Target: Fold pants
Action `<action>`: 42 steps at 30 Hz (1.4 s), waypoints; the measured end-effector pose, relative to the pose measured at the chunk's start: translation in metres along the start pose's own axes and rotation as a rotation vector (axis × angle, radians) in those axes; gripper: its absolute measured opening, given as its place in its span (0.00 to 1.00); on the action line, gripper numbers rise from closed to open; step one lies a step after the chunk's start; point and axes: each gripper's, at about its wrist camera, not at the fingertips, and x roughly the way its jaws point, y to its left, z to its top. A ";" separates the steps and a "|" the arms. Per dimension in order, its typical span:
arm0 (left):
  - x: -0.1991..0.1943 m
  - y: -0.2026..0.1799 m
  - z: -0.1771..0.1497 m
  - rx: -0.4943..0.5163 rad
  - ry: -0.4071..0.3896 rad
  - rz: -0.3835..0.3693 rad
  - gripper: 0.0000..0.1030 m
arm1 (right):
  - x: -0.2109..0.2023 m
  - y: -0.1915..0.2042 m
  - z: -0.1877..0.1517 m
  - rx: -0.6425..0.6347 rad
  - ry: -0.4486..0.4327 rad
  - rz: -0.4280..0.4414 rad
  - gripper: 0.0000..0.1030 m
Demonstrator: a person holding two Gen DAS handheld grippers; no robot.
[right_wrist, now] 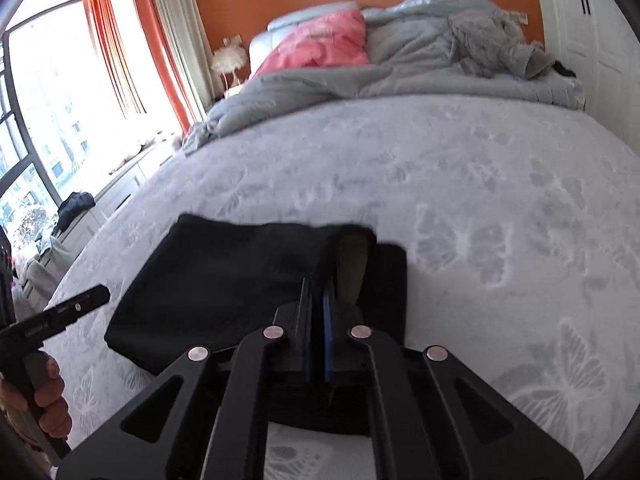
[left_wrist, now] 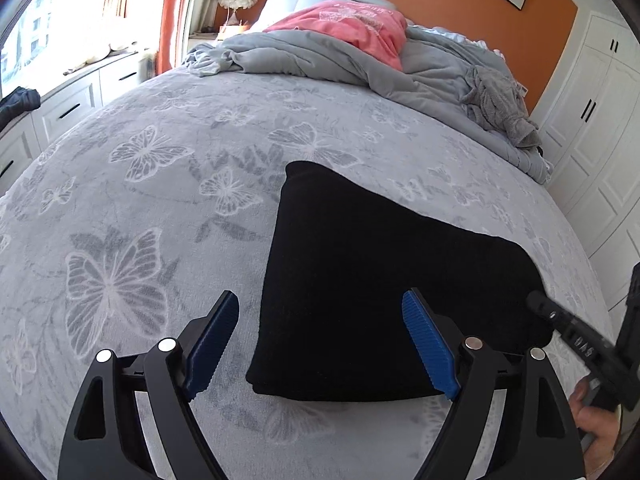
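looking down on black pants [left_wrist: 384,280] already folded into a compact rectangle, lying flat on the butterfly-print bedspread [left_wrist: 160,184] near the foot of the bed. seems most of the folding is done: several layers stacked, edges roughly squared in the left wrist view.

hovering over the near left corner with the left gripper [left_wrist: 320,344], jaws spread wide, blue pads [left_wrist: 428,344] either side of the edge, nothing pinched between them. reads as a release rather than a grab.

pressing together on the other side: right gripper [right_wrist: 316,312] with jaws shut tight at the near right part of the bundle. hard to say whether any cloth sits between the pads; too dark there to tell. just beyond the tips, a raised lip of fabric [right_wrist: 352,248] with a brownish inside showing, not lying flat against the layer beneath.

judging what remains: flattening that lifted flap, maybe one last tidy of the right edge. could spring open again if left loose.

beyond all this, a rumpled grey duvet [left_wrist: 312,60] and pink pillow [left_wrist: 352,24] well apart at the head of the bed.
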 end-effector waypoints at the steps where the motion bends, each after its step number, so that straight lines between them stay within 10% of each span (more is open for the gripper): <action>1: -0.003 -0.001 0.001 0.003 -0.010 -0.007 0.80 | 0.018 -0.006 -0.006 0.001 0.078 -0.019 0.07; 3: 0.001 -0.003 0.002 0.011 -0.001 -0.003 0.84 | 0.050 -0.015 -0.028 0.005 0.206 -0.054 0.21; 7: 0.034 0.008 -0.007 -0.015 0.096 0.044 0.84 | 0.020 -0.020 -0.036 0.068 0.107 -0.081 0.68; 10: 0.051 0.026 -0.018 -0.093 0.139 0.014 0.85 | 0.029 -0.026 -0.050 0.139 0.165 -0.006 0.73; 12: 0.059 0.036 -0.025 -0.146 0.163 -0.037 0.87 | 0.052 -0.034 -0.065 0.260 0.229 0.131 0.69; 14: 0.065 0.039 -0.028 -0.175 0.164 -0.089 0.85 | 0.052 -0.038 -0.062 0.328 0.218 0.200 0.44; 16: 0.067 0.032 -0.026 -0.152 0.180 -0.172 0.42 | 0.032 -0.038 -0.047 0.320 0.182 0.231 0.32; 19: 0.039 0.027 -0.014 -0.181 0.174 -0.225 0.27 | -0.005 -0.039 -0.037 0.263 0.154 0.277 0.28; 23: 0.020 0.014 -0.020 -0.121 0.220 -0.226 0.36 | 0.003 -0.053 -0.065 0.203 0.237 0.107 0.43; 26: 0.037 0.010 -0.038 -0.089 0.265 -0.101 0.51 | -0.023 -0.052 -0.071 0.215 0.152 0.163 0.43; 32: -0.011 -0.009 -0.039 0.029 0.059 0.014 0.65 | 0.014 -0.011 -0.078 0.115 0.254 0.215 0.43; 36: -0.028 -0.026 -0.042 0.078 0.017 0.022 0.70 | 0.013 0.009 -0.068 0.036 0.196 0.195 0.15; 42: -0.028 -0.034 -0.045 0.095 0.041 -0.009 0.70 | -0.005 -0.016 -0.054 -0.019 0.130 0.040 0.16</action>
